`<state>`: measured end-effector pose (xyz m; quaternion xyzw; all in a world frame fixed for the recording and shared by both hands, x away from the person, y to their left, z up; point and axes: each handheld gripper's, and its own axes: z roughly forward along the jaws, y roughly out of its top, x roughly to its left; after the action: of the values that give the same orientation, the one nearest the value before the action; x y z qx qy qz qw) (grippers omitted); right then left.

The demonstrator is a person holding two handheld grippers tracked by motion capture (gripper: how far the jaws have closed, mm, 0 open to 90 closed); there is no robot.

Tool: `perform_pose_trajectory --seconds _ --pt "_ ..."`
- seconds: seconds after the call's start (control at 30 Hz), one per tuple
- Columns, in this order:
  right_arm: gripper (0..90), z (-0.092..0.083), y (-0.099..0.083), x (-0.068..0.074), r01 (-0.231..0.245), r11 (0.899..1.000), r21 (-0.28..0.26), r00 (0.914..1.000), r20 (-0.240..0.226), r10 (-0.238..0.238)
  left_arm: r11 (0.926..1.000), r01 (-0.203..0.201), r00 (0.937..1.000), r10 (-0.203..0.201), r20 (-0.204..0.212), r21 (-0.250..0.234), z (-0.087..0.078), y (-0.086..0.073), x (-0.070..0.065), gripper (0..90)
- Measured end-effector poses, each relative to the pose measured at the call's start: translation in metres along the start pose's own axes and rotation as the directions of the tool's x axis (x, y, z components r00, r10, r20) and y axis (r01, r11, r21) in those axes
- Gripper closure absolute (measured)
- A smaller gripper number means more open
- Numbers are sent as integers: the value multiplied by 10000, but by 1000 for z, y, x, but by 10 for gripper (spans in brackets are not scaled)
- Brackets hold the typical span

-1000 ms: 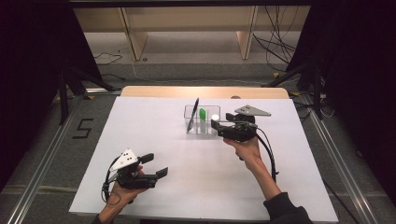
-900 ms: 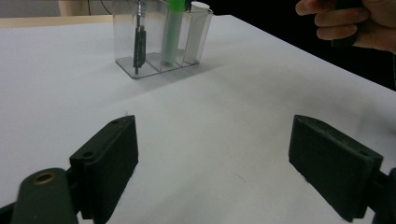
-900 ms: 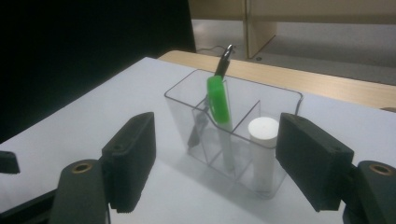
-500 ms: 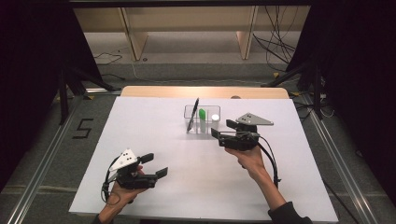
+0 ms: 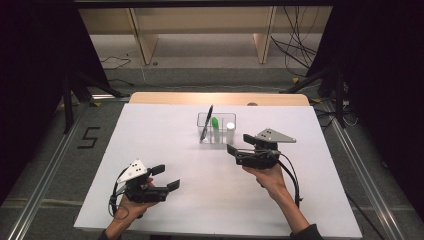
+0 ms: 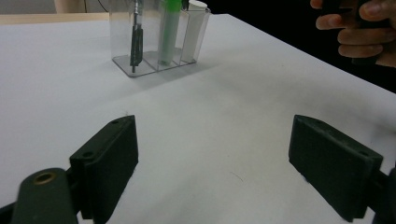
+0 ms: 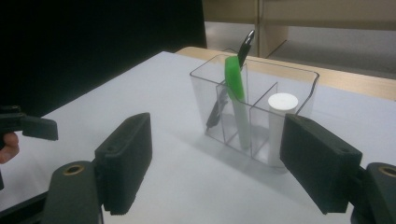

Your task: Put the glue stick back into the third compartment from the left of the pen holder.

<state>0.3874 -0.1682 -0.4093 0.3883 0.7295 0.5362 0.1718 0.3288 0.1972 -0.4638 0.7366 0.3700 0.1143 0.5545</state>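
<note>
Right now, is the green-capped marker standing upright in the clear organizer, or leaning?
Roughly upright. The green-capped marker stands in the middle compartment of the clear organizer, cap up; the black pen beside it leans noticeably.

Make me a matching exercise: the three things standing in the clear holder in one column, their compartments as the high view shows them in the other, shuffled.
Things in the clear holder:
1. black pen
2. green-capped marker
3. white cylinder

Compartments, by the high view:
A. middle
B. right
C. left

Pairs: 1-C, 2-A, 3-B
</note>
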Motion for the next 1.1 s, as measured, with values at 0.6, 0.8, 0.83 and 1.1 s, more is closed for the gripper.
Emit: perform_pose_trajectory --seconds 0.6,0.8,0.83,1.1 --pt "231 -39 -33 11 535 9984 -183 9986 18 -535 10000 47 9999 -48 99 83 1 0 0 156" --pt "231 -49 -44 13 380 9991 -192 9992 -80 -382 9999 -44 9998 42 188 117 1 0 -1 156" --pt "231 -50 -45 13 344 9992 -181 9994 -91 -345 9999 -47 9998 44 205 127 1 0 -1 156" --pt "227 -59 -57 11 221 9997 -66 9997 -54 -222 9999 -60 9995 56 313 140 2 -1 -1 156"
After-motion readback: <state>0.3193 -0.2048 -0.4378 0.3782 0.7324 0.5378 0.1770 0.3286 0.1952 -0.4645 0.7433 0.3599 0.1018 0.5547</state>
